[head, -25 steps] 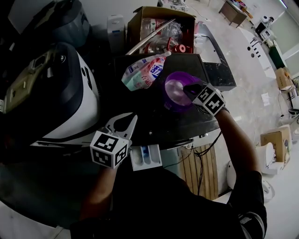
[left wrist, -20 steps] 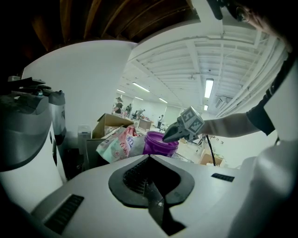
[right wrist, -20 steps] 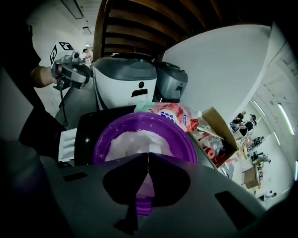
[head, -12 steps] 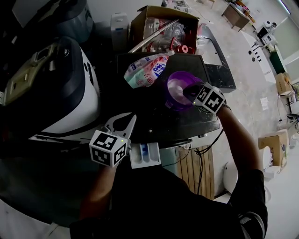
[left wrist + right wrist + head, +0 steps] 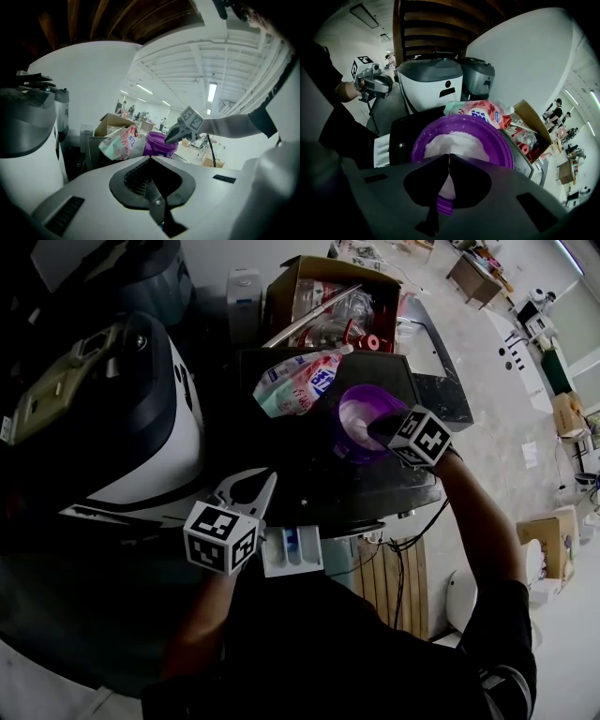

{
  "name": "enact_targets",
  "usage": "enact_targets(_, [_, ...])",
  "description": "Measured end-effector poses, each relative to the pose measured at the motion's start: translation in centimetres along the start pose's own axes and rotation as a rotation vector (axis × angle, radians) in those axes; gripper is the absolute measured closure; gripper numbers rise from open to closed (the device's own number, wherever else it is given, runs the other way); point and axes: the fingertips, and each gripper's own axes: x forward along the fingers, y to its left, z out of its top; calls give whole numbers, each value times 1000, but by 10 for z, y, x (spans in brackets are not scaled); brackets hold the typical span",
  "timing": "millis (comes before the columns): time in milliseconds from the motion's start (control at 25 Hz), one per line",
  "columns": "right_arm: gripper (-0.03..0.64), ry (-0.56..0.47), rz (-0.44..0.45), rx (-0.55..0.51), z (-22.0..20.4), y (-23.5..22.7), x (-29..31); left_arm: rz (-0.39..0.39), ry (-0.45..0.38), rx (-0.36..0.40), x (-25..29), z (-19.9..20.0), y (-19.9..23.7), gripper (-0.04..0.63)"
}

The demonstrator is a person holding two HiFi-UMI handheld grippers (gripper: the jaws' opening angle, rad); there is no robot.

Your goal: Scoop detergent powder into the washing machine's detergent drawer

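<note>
Right gripper (image 5: 449, 158) a touch further over purple tub (image 5: 502, 146), jaws on scoop (image 5: 443, 204)

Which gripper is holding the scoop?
The right gripper, shut on the purple scoop above the purple tub; the left gripper is shut on nothing.

I am in a big open lab or workshop hall. Overhead runs a white ribbed ceiling (image 5: 187, 61) with long strip lights (image 5: 212, 91). People (image 5: 557, 112) stand far off, near desks (image 5: 469, 273). A white machine (image 5: 433, 82) and a grey one (image 5: 480, 77) stand side by side. An open cardboard box (image 5: 279, 298) of oddments sits past the dark surface's (image 5: 309, 474) far edge, and more cartons (image 5: 548, 521) sit on the pale polished floor (image 5: 487, 409).
</note>
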Motion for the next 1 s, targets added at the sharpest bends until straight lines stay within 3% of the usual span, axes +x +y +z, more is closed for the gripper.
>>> enact_targets(800, [597, -81, 144, 271, 11, 16, -13, -13, -10, -25, -11, -8, -4, 586])
enact_targets(1000, [597, -140, 191, 384, 12, 17, -19, -19, -8, -26, -13, -7, -5, 586])
